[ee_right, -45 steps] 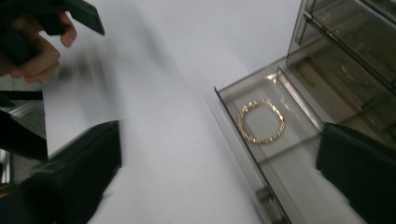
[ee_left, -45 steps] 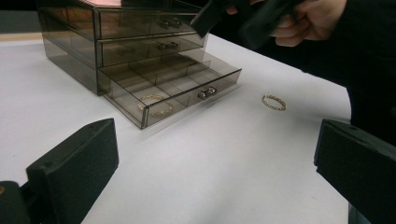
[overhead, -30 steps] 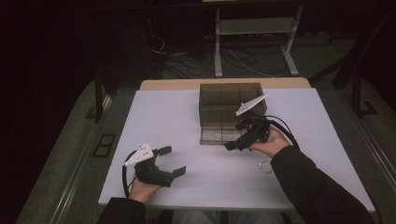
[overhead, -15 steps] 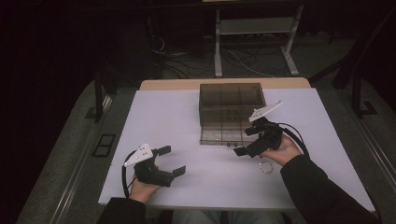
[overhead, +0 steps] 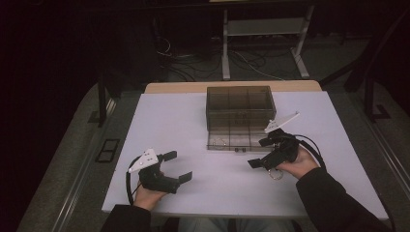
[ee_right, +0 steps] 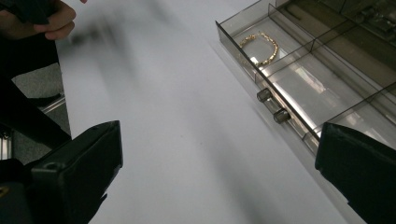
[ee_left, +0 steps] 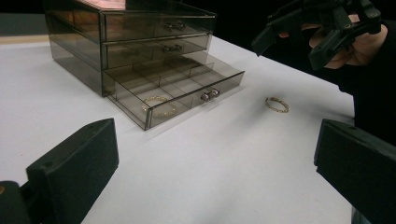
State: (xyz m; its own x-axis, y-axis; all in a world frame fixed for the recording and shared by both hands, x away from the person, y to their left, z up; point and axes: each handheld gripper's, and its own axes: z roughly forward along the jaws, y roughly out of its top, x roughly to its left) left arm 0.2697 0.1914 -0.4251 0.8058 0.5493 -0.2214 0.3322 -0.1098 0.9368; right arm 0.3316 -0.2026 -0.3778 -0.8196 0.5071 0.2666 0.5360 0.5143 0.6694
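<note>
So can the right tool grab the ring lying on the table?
Probably yes. The ring lies bare on the table just beneath the right tool, whose jaws are open and hold nothing.

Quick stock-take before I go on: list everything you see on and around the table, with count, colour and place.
Drawer box: one, smoky clear, three drawers, far middle of the table.
Bottom drawer: one, pulled open, divided into compartments.
Bracelet: one, gold, in an end compartment of the open drawer.
Ring: one, gold, on the bare table near the right gripper.
Table: one, white top.
Stand: one, white metal, on the floor behind the table.
Cables: several, dark, on the floor behind.
Left gripper: black, jaws open, near left.
Right gripper: black, jaws open, by the drawer front.
</note>
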